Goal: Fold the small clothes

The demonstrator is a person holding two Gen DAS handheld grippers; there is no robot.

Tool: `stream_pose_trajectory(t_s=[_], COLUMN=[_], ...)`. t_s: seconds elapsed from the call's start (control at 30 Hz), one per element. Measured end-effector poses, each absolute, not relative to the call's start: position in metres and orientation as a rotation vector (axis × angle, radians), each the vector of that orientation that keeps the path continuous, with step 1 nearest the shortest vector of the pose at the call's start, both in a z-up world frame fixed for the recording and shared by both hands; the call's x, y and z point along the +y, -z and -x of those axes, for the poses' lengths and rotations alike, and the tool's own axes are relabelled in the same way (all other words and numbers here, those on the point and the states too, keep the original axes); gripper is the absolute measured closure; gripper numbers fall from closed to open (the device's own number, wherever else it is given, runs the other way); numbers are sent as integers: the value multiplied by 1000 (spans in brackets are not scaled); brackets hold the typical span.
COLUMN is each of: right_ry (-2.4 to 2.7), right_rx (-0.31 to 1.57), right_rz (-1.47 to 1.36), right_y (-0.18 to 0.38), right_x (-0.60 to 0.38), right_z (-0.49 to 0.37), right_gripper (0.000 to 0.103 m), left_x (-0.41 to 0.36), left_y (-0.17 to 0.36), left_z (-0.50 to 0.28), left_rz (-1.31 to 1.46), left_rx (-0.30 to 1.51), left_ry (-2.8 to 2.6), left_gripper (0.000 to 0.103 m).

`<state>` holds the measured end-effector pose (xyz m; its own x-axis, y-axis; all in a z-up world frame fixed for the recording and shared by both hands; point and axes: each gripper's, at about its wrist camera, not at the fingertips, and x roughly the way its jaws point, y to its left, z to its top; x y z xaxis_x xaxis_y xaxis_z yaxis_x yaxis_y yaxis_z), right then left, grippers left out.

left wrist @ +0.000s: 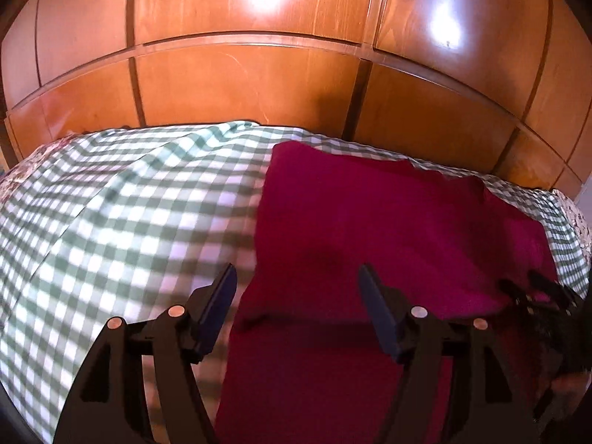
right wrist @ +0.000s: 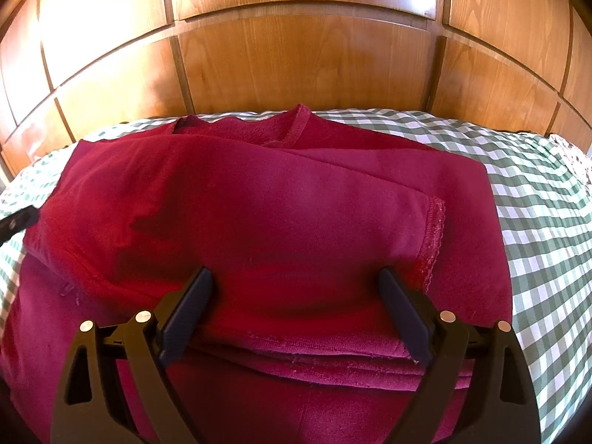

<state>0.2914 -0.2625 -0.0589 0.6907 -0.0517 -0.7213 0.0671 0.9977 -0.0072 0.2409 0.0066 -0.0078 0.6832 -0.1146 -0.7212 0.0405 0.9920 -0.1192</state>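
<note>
Now the crimson fleece sweatshirt (right wrist: 259, 203) lies sleeve-folded near the gingham bed (left wrist: 111, 203)'s far edge. Left tongs (left wrist: 298, 288) and right tongs (right wrist: 296, 288) both gape wide and empty, likely freed for the next fold.

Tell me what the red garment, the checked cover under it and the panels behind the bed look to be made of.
Red garment: soft knit, probably fleece-backed cotton; fuzzy inside the neckline, stitched cuff hem. Checked cover: thin woven cloth, likely cotton; matte green-and-white gingham with creases. Panels: wood or wood veneer, glossy varnish; visible grain and bright glare patches.

Crimson sweater (right wrist: 259, 203), sleeve folded across, on bed
</note>
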Motion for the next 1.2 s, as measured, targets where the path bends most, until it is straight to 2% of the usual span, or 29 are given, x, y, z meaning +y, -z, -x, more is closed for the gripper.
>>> stream_pose_trajectory(t_s=[0.23, 0.57, 0.8, 0.9, 0.97, 1.1, 1.2], right_ry=[129, 147, 147, 159, 144, 84, 34], right_rx=[827, 864, 884, 913, 951, 1007, 1058], right_rz=[3, -57, -83, -106, -137, -197, -233], right_y=[57, 42, 35, 37, 43, 53, 63], right_x=[-260, -263, -290, -308, -321, -331, -327], right_z=[-292, -249, -190, -164, -140, -91, -50], right_gripper=[4, 4, 4, 4, 4, 4, 14], left_x=[28, 55, 89, 100, 103, 104, 101], left_y=[6, 14, 29, 33, 36, 43, 45], left_z=[-202, -150, -107, -85, -70, -37, -21], left_rz=[99, 92, 177, 186, 165, 131, 132], left_rx=[811, 844, 932, 947, 957, 994, 1017], left_ry=[92, 103, 156, 180, 201, 253, 283], left_gripper=[33, 30, 32, 41, 51, 55, 64])
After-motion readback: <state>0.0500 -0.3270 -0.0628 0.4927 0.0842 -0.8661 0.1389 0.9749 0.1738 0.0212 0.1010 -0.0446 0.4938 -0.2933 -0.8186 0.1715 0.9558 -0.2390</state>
